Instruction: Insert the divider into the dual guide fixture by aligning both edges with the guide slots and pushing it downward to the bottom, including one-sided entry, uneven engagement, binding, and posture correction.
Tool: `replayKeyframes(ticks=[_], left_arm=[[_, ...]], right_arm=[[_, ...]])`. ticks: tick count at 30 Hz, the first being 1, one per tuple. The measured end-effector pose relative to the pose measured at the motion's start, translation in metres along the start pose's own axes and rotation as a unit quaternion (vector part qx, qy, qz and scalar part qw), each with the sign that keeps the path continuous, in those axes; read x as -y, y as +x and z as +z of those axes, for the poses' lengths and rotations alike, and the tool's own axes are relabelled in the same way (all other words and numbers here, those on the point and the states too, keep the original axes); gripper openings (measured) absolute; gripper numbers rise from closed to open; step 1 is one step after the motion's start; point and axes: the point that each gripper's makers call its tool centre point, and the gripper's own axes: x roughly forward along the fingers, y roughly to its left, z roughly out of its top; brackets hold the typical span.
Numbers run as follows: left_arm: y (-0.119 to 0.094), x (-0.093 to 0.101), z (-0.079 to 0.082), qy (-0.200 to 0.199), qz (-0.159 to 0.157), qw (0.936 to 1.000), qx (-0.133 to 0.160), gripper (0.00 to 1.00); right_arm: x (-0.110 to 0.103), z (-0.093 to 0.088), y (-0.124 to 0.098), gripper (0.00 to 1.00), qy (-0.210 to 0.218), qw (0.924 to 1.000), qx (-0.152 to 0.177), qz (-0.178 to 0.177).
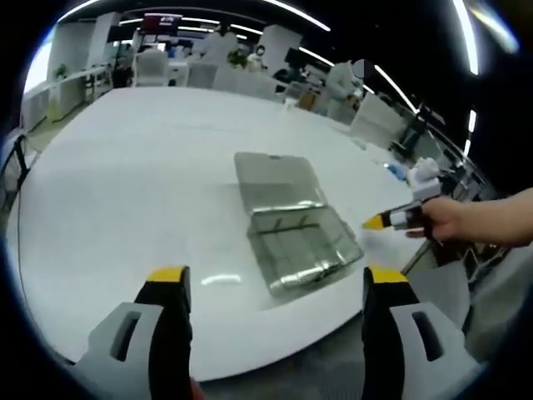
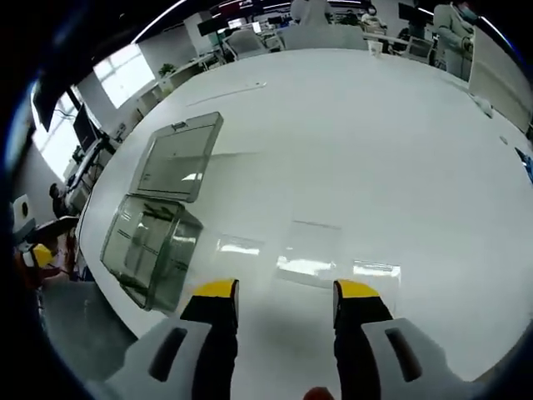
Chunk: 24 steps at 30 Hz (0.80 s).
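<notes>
A clear plastic box (image 1: 304, 246), the guide fixture, stands on the white table (image 1: 125, 183) with its hinged lid (image 1: 275, 177) laid open flat behind it. My left gripper (image 1: 275, 279) is open just short of the box, holding nothing. In the right gripper view the same box (image 2: 154, 250) and lid (image 2: 177, 157) are at the left. A thin clear divider sheet (image 2: 308, 252) lies flat on the table just ahead of my right gripper (image 2: 287, 296), which is open and empty. The right gripper's yellow tip (image 1: 379, 222) also enters the left gripper view, held by a hand (image 1: 454, 221).
The box stands close to the round table's edge (image 2: 100, 283). Beyond the table are office chairs (image 1: 150, 67), desks and people. The left gripper's yellow tip (image 2: 35, 254) peeks in at the far left of the right gripper view.
</notes>
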Motion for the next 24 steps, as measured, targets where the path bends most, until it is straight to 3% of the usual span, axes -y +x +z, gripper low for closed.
replayKeyframes(ticks=[24], left_arm=[[0.003, -0.006, -0.001, -0.005, 0.002, 1.0000, -0.001, 0.82]], right_arm=[[0.008, -0.003, 0.015, 0.41, -0.003, 0.9987, -0.041, -0.031]])
